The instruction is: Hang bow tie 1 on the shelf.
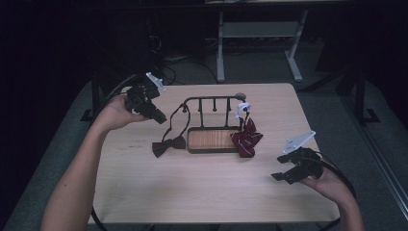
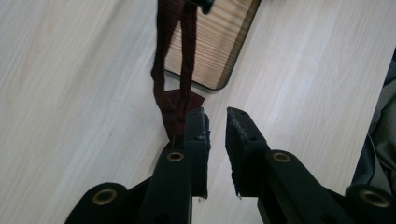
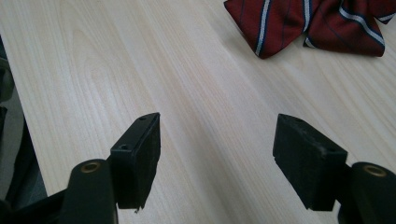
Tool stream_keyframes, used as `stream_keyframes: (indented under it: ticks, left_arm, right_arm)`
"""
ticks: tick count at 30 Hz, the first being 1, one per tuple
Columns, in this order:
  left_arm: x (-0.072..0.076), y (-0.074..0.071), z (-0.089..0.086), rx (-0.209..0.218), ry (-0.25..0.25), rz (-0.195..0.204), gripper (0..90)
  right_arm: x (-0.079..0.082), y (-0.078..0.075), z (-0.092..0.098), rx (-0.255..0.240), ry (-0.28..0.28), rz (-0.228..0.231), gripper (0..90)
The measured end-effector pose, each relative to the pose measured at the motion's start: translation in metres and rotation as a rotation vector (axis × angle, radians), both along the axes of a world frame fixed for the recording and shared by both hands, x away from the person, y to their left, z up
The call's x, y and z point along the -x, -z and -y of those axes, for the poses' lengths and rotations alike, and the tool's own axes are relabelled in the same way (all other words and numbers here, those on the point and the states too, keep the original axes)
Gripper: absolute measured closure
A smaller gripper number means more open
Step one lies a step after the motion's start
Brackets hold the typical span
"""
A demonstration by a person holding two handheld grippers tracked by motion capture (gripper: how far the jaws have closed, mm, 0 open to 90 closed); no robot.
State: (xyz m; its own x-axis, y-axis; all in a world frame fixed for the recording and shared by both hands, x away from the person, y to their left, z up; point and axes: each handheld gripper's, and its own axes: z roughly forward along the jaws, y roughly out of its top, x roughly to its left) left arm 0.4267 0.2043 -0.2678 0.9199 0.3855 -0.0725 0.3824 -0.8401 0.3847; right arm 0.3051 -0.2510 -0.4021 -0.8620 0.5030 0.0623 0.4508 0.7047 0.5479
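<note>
Beside the rack [image 1: 214, 102], a dark bow tie [image 1: 168, 144] hangs; left gripper [image 2: 215, 116] fingers slightly parted.

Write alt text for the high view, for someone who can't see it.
A person at a light wooden table holds a two-jaw gripper in each hand, either side of a small black rack with a wooden tray base. A dark bow tie hangs by its strap off the rack's left end near the left gripper; a red striped bow tie hangs off its right end, the right gripper nearer the front edge.

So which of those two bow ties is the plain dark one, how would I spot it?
Find the black metal rack with a wooden tray mid-table. The dark bow tie lies on the table at its left end, its strap looped over the rail. Unlike the red striped bow tie at the right end, it has no stripes.
</note>
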Motion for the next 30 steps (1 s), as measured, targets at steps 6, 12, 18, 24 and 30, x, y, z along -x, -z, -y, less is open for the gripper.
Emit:
stream_keyframes:
  ticks: [6, 12, 18, 24, 30]
  left_arm:
    - [0.007, -0.002, 0.0, 0.006, 0.017, 0.01, 75.0]
    - [0.015, 0.001, -0.001, 0.014, 0.027, 0.01, 73.2]
    - [0.021, 0.007, -0.003, 0.016, 0.031, 0.014, 71.0]
    - [0.026, 0.012, -0.006, 0.014, 0.028, 0.017, 68.6]
    - [0.03, 0.015, -0.009, 0.025, 0.027, 0.016, 66.7]
  right_arm:
    - [0.0, -0.001, 0.001, -0.003, 0.007, 0.003, 31.6]
    - [0.0, 0.0, 0.001, -0.001, 0.011, 0.001, 31.5]
    - [0.001, -0.001, 0.002, -0.003, 0.014, 0.002, 31.4]
    - [0.001, -0.001, 0.003, -0.001, 0.012, 0.006, 31.3]
    - [0.002, -0.001, 0.003, -0.001, 0.02, 0.004, 31.3]
